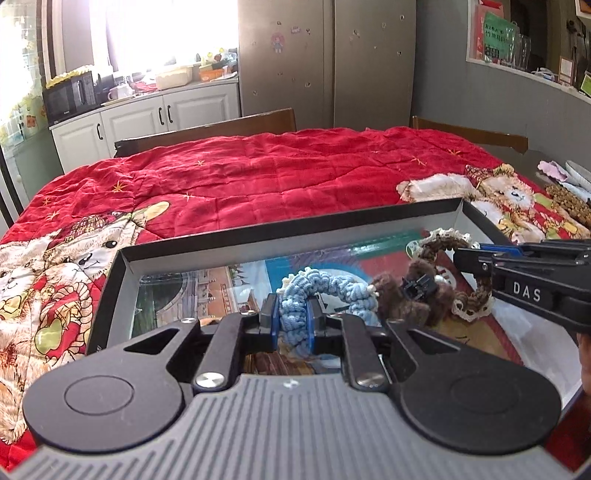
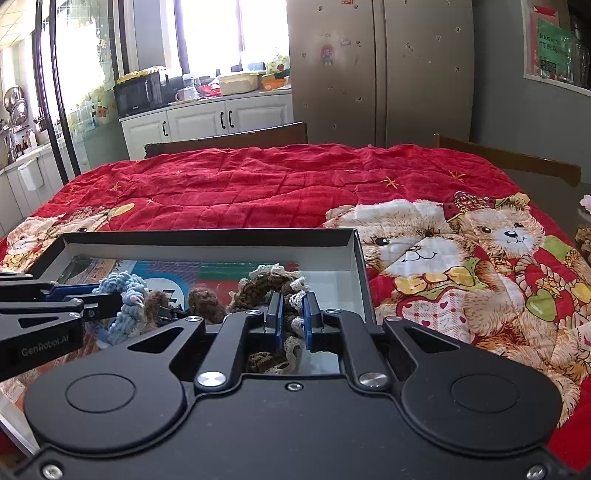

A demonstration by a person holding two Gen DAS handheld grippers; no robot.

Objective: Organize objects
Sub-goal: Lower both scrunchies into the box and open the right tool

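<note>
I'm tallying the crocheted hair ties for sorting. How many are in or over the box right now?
2. A blue hair tie is held in the left claw, and a brown one with cream trim is held in the right claw, both over the box. The claws may hide others.

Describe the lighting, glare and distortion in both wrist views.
Left wrist view: the window is blown out white, and the box floor gives glossy reflections. Right wrist view: its window is also overexposed, but the red quilt is evenly lit. Both views: fisheye bending at the edges.
</note>
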